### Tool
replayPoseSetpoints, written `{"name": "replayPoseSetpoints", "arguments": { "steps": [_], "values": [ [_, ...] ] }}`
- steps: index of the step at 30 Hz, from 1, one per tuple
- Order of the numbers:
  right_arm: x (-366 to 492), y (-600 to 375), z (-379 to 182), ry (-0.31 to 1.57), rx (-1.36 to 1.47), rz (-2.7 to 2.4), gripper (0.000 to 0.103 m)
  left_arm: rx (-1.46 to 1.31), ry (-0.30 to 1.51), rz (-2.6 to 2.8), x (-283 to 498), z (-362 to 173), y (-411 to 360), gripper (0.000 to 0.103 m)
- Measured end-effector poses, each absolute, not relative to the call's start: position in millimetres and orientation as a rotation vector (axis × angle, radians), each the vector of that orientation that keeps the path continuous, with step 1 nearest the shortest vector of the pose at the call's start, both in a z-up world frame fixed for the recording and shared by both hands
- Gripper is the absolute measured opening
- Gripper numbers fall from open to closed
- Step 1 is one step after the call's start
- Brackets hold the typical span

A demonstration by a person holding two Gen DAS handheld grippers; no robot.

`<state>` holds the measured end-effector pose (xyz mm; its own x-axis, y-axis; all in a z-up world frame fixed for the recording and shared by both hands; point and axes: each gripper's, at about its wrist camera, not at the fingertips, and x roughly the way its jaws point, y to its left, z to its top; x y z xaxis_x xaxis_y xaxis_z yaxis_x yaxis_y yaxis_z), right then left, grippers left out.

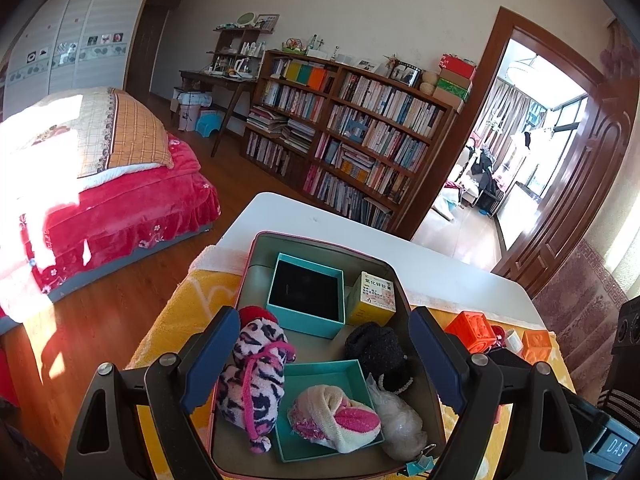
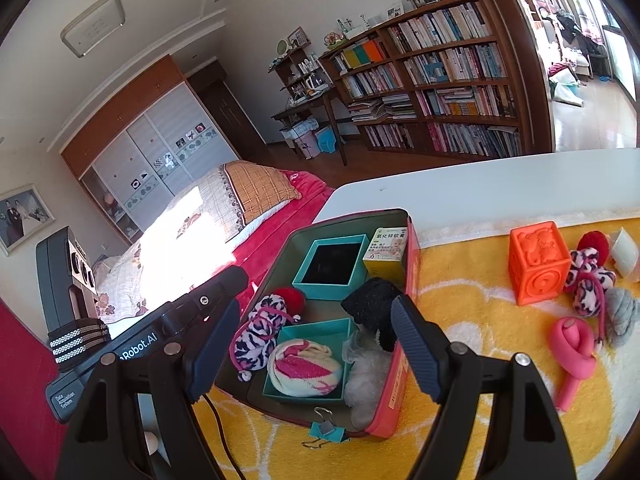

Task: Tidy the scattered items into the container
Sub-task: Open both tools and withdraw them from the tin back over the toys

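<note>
Jaws of both grippers stand wide apart with nothing between the pads. Left gripper (image 1: 320, 364) and right gripper (image 2: 316, 344) both hang above the container (image 2: 400, 376), a shallow pink-walled tray resting on the yellow blanket (image 2: 480, 360) at the left end of the white table (image 2: 480, 184).

Inside the tray: open teal box (image 1: 306, 294) at the far end, yellow carton (image 1: 374, 296) upright to its right, leopard-print sock (image 1: 252, 376), black knit bundle (image 1: 374, 346), a second teal box (image 1: 320, 384) holding a cream-and-pink rolled sock (image 1: 336, 416), and a white mesh pouch (image 1: 400, 420) at the near right.

Right wrist view alone shows the loose items clearly, on the blanket right of the tray: orange cube (image 2: 538, 266), second leopard sock (image 2: 588, 280), grey roll (image 2: 620, 316), pink knotted piece (image 2: 572, 356). Left wrist view adds a second, smaller orange cube (image 1: 536, 346).

Tray's long axis runs near to far, tilted slightly rightward in the right wrist view. Binder clip (image 2: 326, 428) sits at the near rim.
</note>
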<state>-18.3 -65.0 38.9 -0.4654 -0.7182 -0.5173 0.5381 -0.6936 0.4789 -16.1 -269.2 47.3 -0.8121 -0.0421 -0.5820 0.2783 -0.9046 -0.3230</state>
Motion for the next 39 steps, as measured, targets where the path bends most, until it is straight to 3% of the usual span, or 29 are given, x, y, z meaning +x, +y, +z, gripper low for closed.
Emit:
{"name": "replayPoseSetpoints", "arguments": {
  "steps": [39],
  "values": [
    [-36, -11, 55, -0.445, 0.872, -2.3, 0.081, 1.041, 0.416, -2.892, -36, 35, -205, 0.088]
  ]
}}
